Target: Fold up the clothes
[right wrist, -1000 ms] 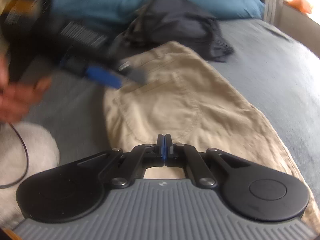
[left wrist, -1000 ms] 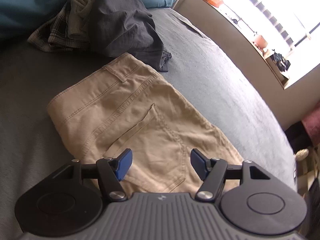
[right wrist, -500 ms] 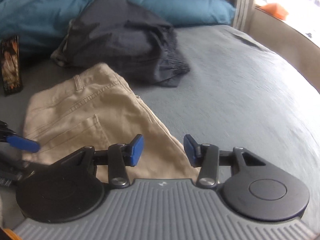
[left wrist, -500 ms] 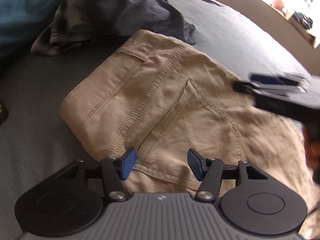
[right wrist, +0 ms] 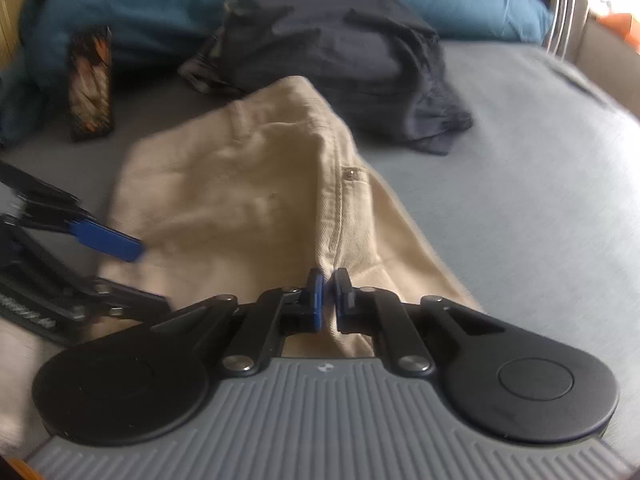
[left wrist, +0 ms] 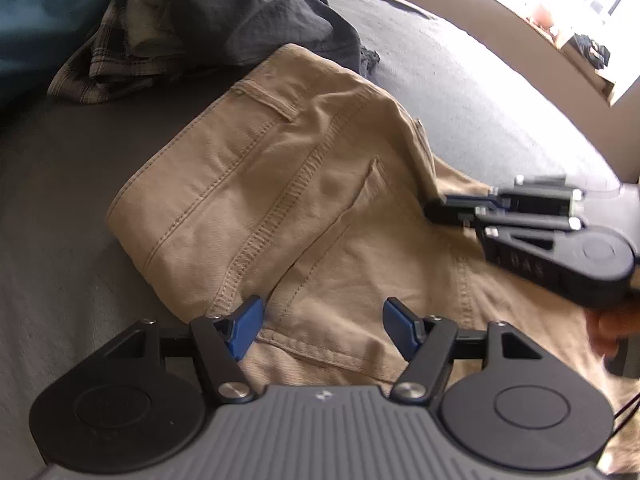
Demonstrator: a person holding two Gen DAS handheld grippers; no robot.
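Your right gripper pinches the tan cotton pants fold edge, centre | your left gripper opening over them | grey bed bare on the right

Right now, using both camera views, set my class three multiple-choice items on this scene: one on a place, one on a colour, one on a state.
1. Where is the dark clothes pile?
A. Beyond the trousers, toward the blue pillow
B. Hanging at the window
C. On the floor

2. What colour are the trousers?
A. Grey
B. Tan
C. Red

3. What is the right gripper doing?
A. Wide open, holding nothing
B. Holding the pillow
C. Shut on a fold of the trousers

Answers: 1 A, the pile lies past the waistband. 2 B, the cloth is plainly tan. 3 C, a ridge of cloth is pinched between its pads.
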